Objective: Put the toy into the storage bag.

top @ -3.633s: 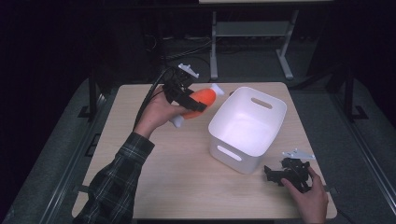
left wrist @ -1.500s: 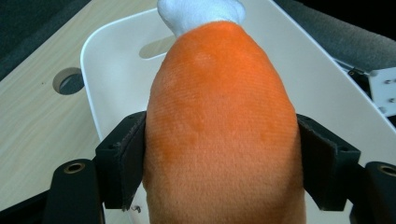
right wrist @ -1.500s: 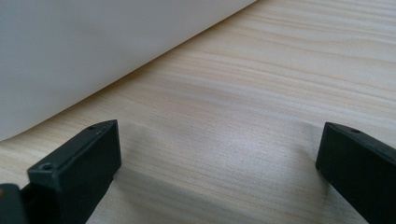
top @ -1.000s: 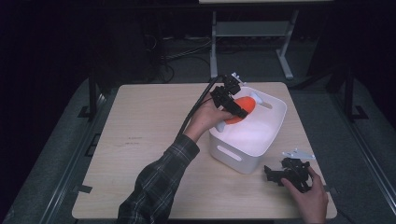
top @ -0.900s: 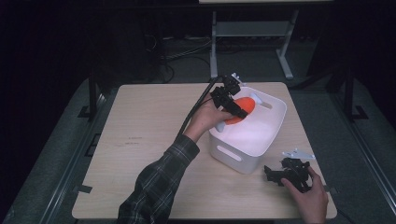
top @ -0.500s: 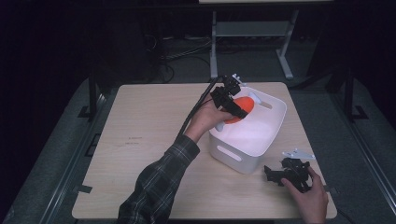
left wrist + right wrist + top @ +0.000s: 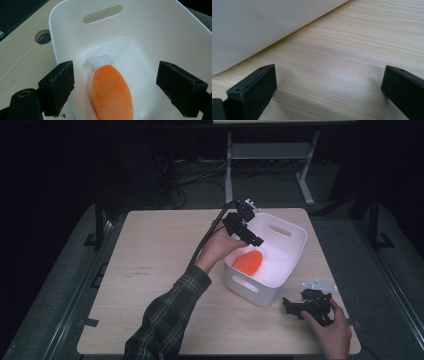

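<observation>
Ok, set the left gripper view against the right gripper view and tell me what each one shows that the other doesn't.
The left gripper view looks down into the white bin: the orange plush toy lying on its floor, a handle slot in the wall, and a round hole in the table beyond the rim. The right gripper view gives the bin's plain outer wall from low down, with bare wood between the right tool's jaws. Both share the bin, the wooden table, and open black jaws, the left tool included.

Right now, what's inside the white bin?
An orange plush toy with a white tip lies on the floor of the white bin. Whatever is beneath the toy is covered.
</observation>
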Demonstrator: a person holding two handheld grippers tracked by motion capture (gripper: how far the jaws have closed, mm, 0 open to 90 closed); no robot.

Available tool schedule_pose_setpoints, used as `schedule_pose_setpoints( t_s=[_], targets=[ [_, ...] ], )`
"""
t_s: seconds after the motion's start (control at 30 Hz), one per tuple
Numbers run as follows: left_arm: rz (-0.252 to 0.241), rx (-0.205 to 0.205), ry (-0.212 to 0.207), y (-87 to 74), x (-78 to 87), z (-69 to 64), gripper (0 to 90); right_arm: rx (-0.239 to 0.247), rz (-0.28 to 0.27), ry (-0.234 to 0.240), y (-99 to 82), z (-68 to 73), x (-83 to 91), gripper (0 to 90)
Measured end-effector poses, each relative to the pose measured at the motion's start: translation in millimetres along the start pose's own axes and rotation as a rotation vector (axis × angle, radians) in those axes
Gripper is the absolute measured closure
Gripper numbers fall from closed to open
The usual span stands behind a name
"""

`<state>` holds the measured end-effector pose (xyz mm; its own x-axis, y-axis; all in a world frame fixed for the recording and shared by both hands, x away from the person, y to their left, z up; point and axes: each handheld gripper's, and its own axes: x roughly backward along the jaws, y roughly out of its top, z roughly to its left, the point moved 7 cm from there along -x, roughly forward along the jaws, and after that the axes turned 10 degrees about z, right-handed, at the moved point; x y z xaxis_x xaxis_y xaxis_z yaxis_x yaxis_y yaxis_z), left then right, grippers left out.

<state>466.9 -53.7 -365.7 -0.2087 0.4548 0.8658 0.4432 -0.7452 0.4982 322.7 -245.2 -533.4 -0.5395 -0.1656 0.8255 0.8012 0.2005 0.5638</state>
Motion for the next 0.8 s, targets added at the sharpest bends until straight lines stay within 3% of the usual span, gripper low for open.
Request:
schedule_pose_setpoints(
  t_s=[0.37, 0.8],
  targets=[
    [-0.032, 0.031, 0.017, -21.8, 23.7, 16.1, 14.4, 0.0, 0.0, 0.0, 0.0, 0.0, 0.0, 0.0],
    [-0.036, 0.052, 0.014, -51.0, 34.3, 29.2, 14.6, -0.002, 0.0, 0.0, 0.0, 0.0, 0.0, 0.0]
  ],
)
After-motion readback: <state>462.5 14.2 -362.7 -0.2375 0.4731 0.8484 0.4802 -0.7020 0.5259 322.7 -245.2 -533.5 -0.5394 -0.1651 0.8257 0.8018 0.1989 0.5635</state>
